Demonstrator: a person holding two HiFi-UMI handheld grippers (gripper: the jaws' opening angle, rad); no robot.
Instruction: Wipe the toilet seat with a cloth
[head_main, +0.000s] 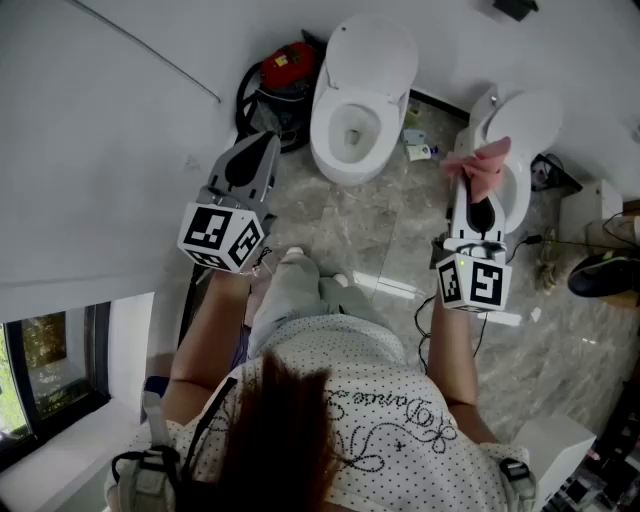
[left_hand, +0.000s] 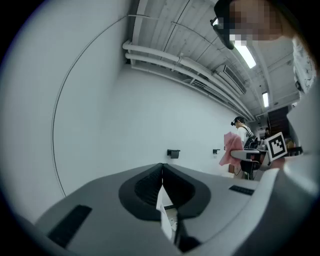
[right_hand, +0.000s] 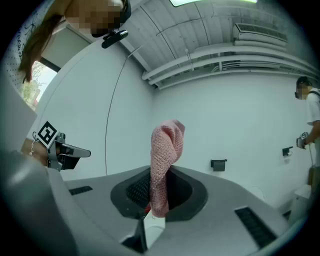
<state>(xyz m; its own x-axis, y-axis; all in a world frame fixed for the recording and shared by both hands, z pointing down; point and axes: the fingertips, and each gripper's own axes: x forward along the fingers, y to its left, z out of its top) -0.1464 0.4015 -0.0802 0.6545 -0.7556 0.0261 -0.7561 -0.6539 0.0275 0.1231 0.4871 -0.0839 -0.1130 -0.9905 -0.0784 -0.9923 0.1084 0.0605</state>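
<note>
Keep right tool (right_hand: 160, 172) clenched on pink knitted cloth (right_hand: 166, 147), held level over the right-hand toilet seat (head_main: 522, 195). Tip down, press the loose fold flat to it, sweep round steadily. Hold left tool (left_hand: 162, 167), jaws together on nothing, well aside.

This is a mock-up washroom set inside an industrial hall. A toilet (head_main: 360, 100) and a second toilet (head_main: 530, 120) stand side by side on a marble-look floor (head_main: 400, 230) against a bare white wall (left_hand: 150, 115). Overhead run exposed ceiling pipes (left_hand: 165, 57) and strip lights (left_hand: 245, 52), and another person (left_hand: 243, 131) in head gear is working nearby.
</note>
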